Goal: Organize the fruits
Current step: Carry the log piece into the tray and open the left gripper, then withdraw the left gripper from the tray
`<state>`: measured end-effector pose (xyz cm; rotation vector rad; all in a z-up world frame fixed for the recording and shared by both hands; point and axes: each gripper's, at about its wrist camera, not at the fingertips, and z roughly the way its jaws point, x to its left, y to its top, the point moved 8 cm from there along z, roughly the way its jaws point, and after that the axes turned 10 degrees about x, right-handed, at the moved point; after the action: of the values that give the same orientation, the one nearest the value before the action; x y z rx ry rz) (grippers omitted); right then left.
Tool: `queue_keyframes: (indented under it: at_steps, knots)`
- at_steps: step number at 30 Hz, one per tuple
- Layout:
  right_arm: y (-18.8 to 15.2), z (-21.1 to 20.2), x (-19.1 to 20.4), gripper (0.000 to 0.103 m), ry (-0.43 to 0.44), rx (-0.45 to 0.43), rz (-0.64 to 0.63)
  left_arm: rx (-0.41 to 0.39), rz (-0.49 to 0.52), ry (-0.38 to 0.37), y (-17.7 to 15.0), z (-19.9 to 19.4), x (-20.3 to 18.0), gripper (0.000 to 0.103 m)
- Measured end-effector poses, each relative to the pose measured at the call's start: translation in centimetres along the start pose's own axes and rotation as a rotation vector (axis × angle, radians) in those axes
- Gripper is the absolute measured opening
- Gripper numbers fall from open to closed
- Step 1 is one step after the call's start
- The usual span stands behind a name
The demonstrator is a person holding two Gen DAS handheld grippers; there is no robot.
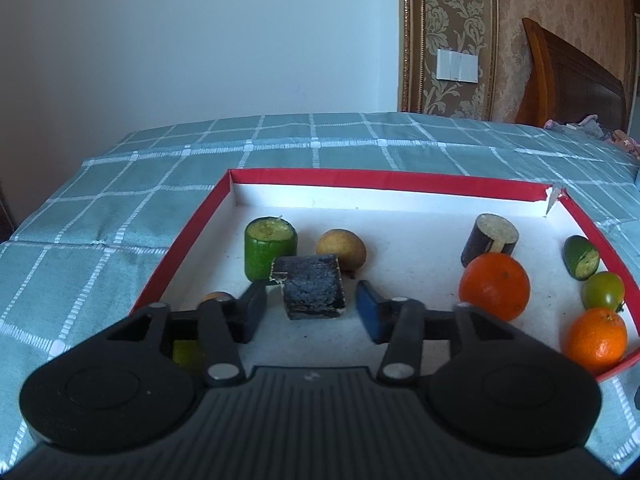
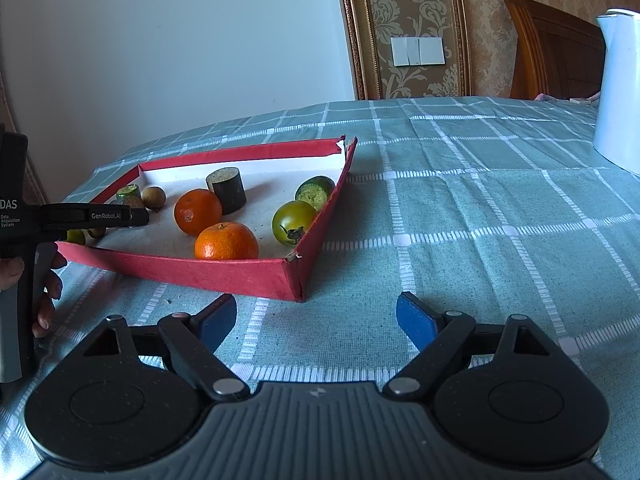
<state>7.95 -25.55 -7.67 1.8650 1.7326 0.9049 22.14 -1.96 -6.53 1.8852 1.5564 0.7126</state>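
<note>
Two spread pads of the left hand-held gripper (image 1: 310, 308) flank the dark chunk (image 1: 314, 286) in the tray (image 1: 384, 184); centring is advised before closing. The right hand-held gripper (image 2: 316, 320) is held spread over the cloth (image 2: 480, 220).

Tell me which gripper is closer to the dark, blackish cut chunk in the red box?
Left. The left gripper has its open fingers either side of the dark chunk; the right gripper hovers outside the red box.

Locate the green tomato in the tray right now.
The green tomato sits inside the red tray by its near right corner, between the cut green piece behind it and the nearer orange to its left.
</note>
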Motion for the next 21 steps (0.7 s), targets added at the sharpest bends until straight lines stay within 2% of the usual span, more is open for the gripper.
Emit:
queue_keyframes:
  at_steps: [1,2,4,21]
  knots:
    - [0.0,0.0,0.0,0.088,0.0,0.0,0.0,0.001,0.002,0.005,-0.1,-0.1,-0.1,0.087]
    - [0.0,0.0,0.0,0.088,0.0,0.0,0.0,-0.009,0.001,0.017,-0.1,-0.3,-0.2,0.088]
    - [0.0,0.0,0.0,0.088,0.0,0.0,0.0,-0.03,0.006,0.034,-0.1,-0.7,-0.1,0.088]
    - [0.0,0.0,0.0,0.089,0.0,0.001,0.0,-0.024,0.013,0.036,-1.2,-2.1,-0.3,0.088]
